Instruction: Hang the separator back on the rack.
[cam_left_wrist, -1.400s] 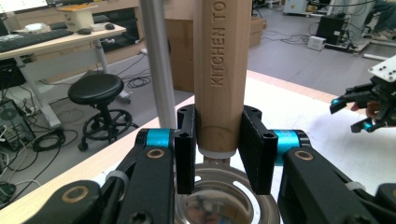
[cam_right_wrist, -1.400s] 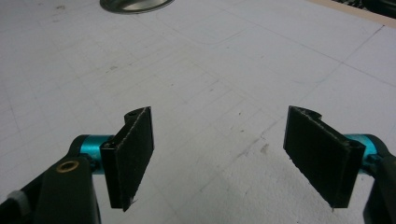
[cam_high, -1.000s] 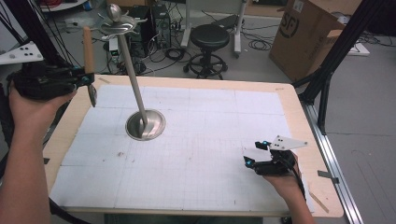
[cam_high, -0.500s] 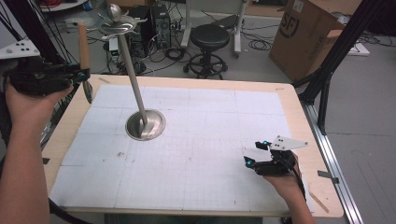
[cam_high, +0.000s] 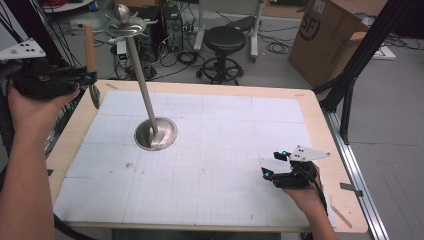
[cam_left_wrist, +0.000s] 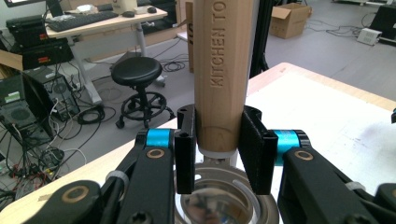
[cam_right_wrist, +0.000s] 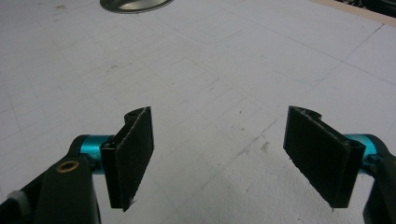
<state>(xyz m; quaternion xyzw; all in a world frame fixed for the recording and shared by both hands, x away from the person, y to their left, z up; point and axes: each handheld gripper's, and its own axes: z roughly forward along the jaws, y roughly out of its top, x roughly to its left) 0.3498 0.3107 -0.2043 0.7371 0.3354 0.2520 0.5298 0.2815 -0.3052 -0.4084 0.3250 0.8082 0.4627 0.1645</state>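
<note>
Presently, key to the parts and hazards of the scene:

Left gripper (cam_high: 87, 80): raised beyond the left edge of the table (cam_high: 320, 125); jaws clamped on the low end of a wooden handle.
Wooden-handled utensil (cam_left_wrist: 223, 70): upright in the grip, handle stamped "KITCHEN TO…", metal head (cam_high: 94, 96) hanging below the jaws; likely a ladle or spoon, exact type unclear.
Utensil stand (cam_high: 141, 75): slim steel pole on a round base (cam_high: 156, 133), hooked crown (cam_high: 122, 26) at the top; upright on the white grid mat (cam_high: 210, 165), well apart from the utensil.
Right gripper (cam_right_wrist: 231, 158): resting low on the mat near the front right corner; jaws spread wide, nothing between them.
Likely step: carrying the utensil toward the crown for hanging.
Hazard 1: toppling of the stand, caused by a sideways knock against pole or crown; base narrow, pole tall.
Hazard 2: swivelling of the handle in the jaws, caused by the low grip and long free length above.
Hazard 3: missed hook, caused by a poor line-up at the crown.
</note>
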